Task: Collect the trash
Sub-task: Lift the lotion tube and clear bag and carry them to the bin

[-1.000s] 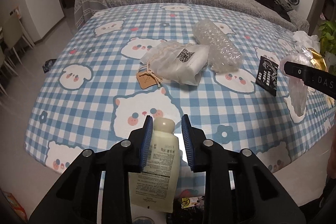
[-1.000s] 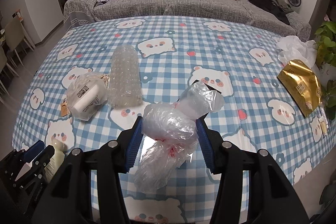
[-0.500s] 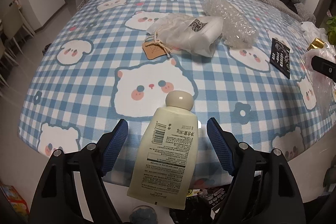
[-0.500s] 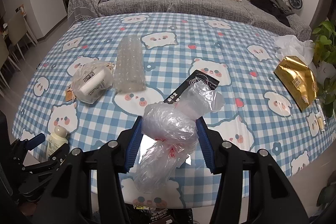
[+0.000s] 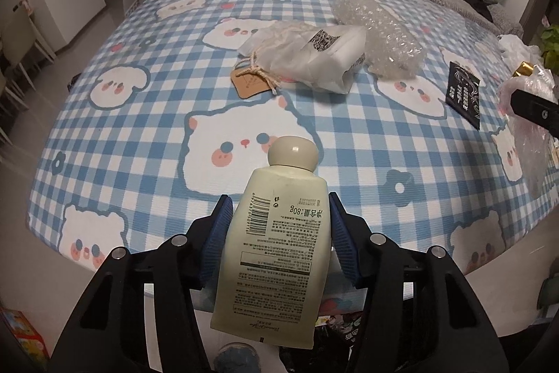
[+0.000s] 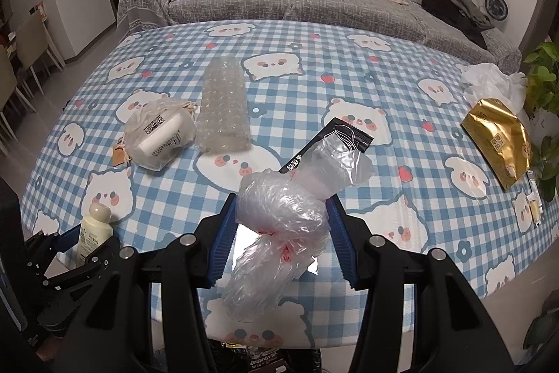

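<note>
A cream lotion bottle [image 5: 279,247] stands cap-up between the blue pads of my left gripper [image 5: 279,208], label facing the camera. The jaws are closing and the pads meet both its sides. This happens just off the near edge of the blue checked table [image 5: 139,128]. From the right wrist view the same bottle [image 6: 92,229] shows at the lower left in the left gripper [image 6: 87,243]. My right gripper [image 6: 281,208] is shut on a crumpled clear plastic bag [image 6: 279,208], which bulges above the pads and hangs below them.
On the table lie a bubble-wrap roll [image 6: 223,107], a mesh pouch with a white item [image 6: 159,135], a black sachet [image 6: 339,135], a gold bag [image 6: 499,138] and crumpled white plastic [image 6: 489,79]. A plant [image 6: 545,83] stands at the right and a grey sofa [image 6: 314,9] behind.
The left jaws opened wide around the bottle, which turned from edge-on to label-facing, and have now come back in against its sides. The right gripper and its bag have not moved.
</note>
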The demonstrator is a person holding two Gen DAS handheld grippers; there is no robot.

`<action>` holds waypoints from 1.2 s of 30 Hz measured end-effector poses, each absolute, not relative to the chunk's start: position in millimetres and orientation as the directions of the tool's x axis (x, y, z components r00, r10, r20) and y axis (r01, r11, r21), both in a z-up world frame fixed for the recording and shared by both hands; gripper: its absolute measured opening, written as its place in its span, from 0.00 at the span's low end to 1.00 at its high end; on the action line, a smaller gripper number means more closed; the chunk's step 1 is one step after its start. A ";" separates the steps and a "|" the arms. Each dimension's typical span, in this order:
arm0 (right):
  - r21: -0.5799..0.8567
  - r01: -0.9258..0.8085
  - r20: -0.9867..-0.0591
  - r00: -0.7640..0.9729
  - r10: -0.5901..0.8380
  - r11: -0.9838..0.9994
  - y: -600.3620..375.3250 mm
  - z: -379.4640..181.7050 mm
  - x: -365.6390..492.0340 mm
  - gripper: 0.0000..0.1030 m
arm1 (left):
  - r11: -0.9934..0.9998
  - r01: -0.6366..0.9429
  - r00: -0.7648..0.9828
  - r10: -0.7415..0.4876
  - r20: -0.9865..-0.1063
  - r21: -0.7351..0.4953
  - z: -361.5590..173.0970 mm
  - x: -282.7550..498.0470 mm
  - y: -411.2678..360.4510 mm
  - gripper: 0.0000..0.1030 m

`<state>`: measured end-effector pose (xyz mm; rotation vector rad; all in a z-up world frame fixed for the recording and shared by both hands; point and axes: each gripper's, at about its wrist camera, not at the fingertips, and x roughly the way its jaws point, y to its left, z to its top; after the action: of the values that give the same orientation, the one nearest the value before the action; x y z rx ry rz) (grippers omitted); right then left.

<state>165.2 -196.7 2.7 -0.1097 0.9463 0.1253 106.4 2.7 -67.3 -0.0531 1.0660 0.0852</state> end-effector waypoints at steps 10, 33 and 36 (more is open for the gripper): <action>-0.027 -0.153 -0.804 0.591 0.070 0.988 -199.7 9.0 140.8 0.47 | 0.995 -0.096 0.524 0.038 -0.851 -0.014 -39.9 87.5 -0.7 0.52; 0.024 -0.156 -0.764 0.634 0.119 0.988 -203.1 7.3 32.2 0.48 | 0.997 -0.062 0.605 -0.001 -0.796 -0.049 -10.3 -11.3 2.9 0.52; 0.039 -0.153 -0.765 0.632 0.128 0.987 -204.9 0.1 19.0 0.47 | 0.996 -0.071 0.609 0.006 -0.793 -0.047 -16.0 -22.8 4.5 0.52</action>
<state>19.0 -204.9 0.1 -0.0309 0.8725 0.1607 -22.8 4.5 -16.0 -0.0767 0.9149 0.0447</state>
